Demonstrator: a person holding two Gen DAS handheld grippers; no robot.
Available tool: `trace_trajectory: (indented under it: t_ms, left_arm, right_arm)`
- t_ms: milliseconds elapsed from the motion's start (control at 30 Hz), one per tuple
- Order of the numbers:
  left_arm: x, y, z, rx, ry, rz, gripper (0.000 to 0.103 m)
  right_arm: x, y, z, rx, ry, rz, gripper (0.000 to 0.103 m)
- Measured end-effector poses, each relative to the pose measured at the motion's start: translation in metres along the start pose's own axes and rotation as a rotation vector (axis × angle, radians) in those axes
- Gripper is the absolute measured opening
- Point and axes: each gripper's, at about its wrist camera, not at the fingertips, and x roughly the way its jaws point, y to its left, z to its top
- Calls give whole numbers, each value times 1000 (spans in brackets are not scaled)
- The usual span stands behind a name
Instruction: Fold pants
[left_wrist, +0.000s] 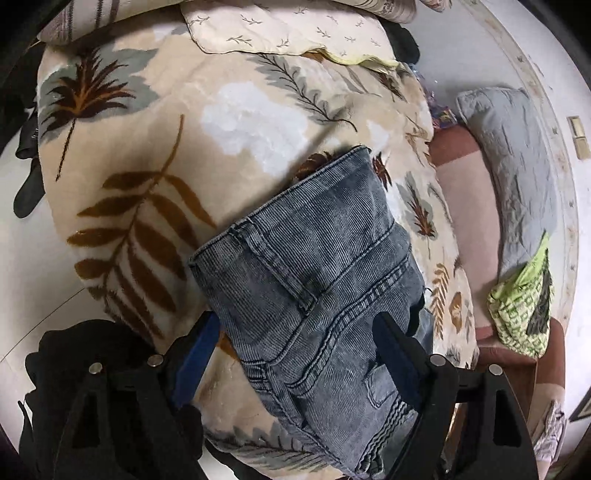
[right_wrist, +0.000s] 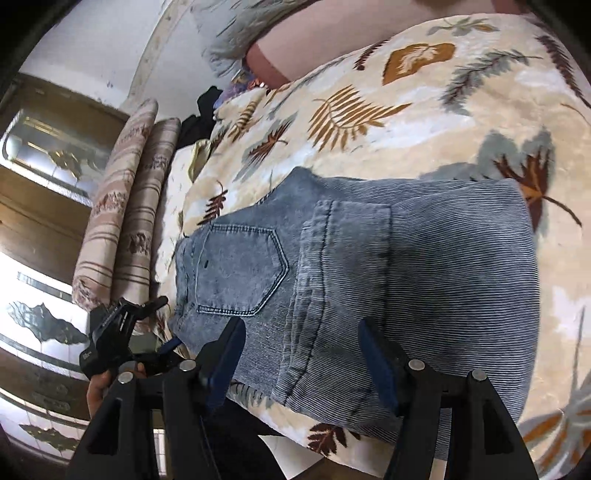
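Note:
The grey-blue denim pants (left_wrist: 317, 280) lie folded into a compact stack on the leaf-print blanket (left_wrist: 155, 147). My left gripper (left_wrist: 295, 354) is open, its fingers straddling the near end of the stack, holding nothing. In the right wrist view the pants (right_wrist: 369, 280) show a back pocket and a folded leg on top. My right gripper (right_wrist: 303, 350) is open just above the near edge of the stack. The left gripper (right_wrist: 125, 343) appears at the left of that view, beside the waistband.
A light leaf-print pillow (left_wrist: 280, 29) and striped cushions (right_wrist: 125, 206) lie at the head of the bed. A grey pillow (left_wrist: 517, 166) and a green printed bag (left_wrist: 524, 306) sit on a pink sofa. Dark clothing (left_wrist: 92, 362) lies at the blanket's near edge.

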Motion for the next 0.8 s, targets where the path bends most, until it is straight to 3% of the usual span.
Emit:
trace_trajectory:
  t_ms: [100, 167, 200, 233, 267, 367, 467, 600, 700, 800]
  left_arm:
    - [15, -7, 2, 31, 25, 98, 87]
    - [17, -7, 5, 13, 21, 94, 84]
    - [14, -6, 8, 3, 3, 82, 74]
    - [12, -7, 9, 15, -4, 100, 41]
    - [10, -10, 10, 41, -7, 138, 32]
    - [0, -14, 4, 89, -42, 121, 14]
    - [-20, -43, -9, 207, -129, 117, 13]
    - [-47, -103, -44, 460, -265, 128, 13]
    - [-61, -154, -93, 710, -356, 117, 13]
    - [-62, -191, -141, 900, -388, 88, 13]
  right_arm:
    - [17, -11, 1, 16, 36, -20, 75]
    - [35, -24, -2, 61, 84, -35, 76]
    - [31, -24, -3, 61, 56, -16, 79]
    - [29, -24, -3, 59, 54, 4, 79]
    - [27, -25, -3, 60, 53, 10, 79]
    - [24, -32, -4, 76, 48, 51, 79]
    - [23, -36, -6, 90, 41, 71, 79]
    - [19, -39, -9, 110, 44, 87, 79]
    - [7, -44, -11, 132, 13, 95, 79]
    - [-19, -60, -19, 166, -48, 113, 79]
